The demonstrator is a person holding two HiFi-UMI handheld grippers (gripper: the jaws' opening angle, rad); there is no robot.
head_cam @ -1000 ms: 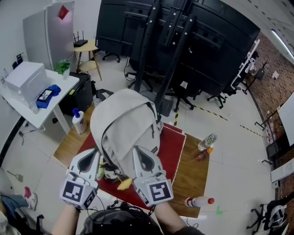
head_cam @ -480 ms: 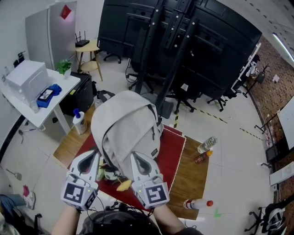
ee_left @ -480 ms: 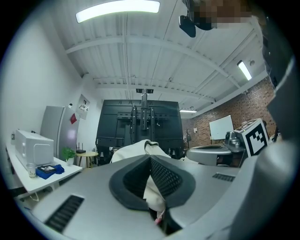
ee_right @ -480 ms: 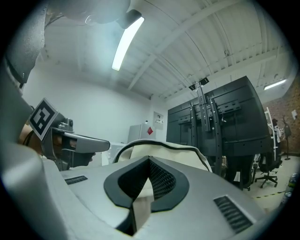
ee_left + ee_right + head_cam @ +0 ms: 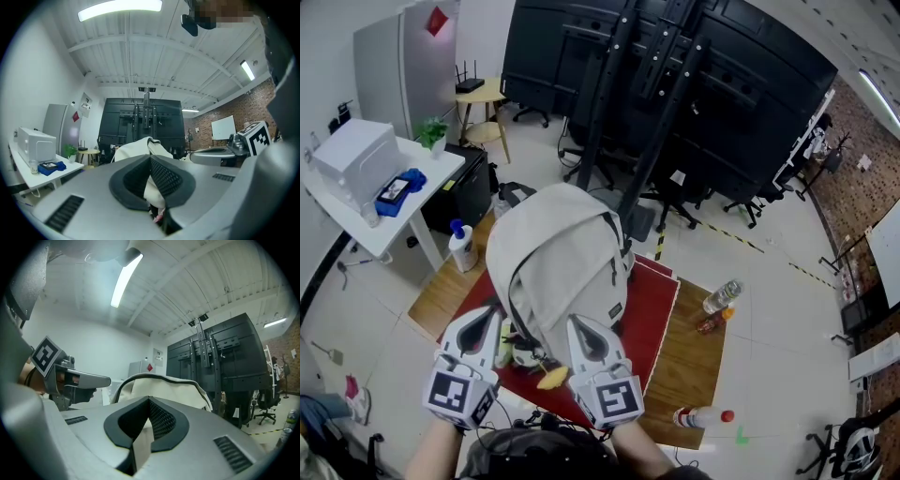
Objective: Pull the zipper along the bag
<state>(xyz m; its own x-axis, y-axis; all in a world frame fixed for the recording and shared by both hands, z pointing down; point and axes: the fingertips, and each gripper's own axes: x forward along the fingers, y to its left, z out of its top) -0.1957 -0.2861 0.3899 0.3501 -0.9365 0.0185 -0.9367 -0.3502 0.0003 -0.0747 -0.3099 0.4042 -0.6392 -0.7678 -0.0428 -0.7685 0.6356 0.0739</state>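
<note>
Bag [image 5: 558, 248] upright on red mat [image 5: 652, 309] over wooden surface [image 5: 698, 361], dark zipper [image 5: 517, 281] curving down its near face. Left gripper [image 5: 495, 314] closed tight, pinching bag's beige cloth at lower left; right gripper [image 5: 574, 323] likewise closed on beige strip [image 5: 140, 446] of bag just beside

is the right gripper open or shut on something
Shut: the right gripper has its black pads closed on a strip of the beige fabric backpack, seen in its own view.
</note>
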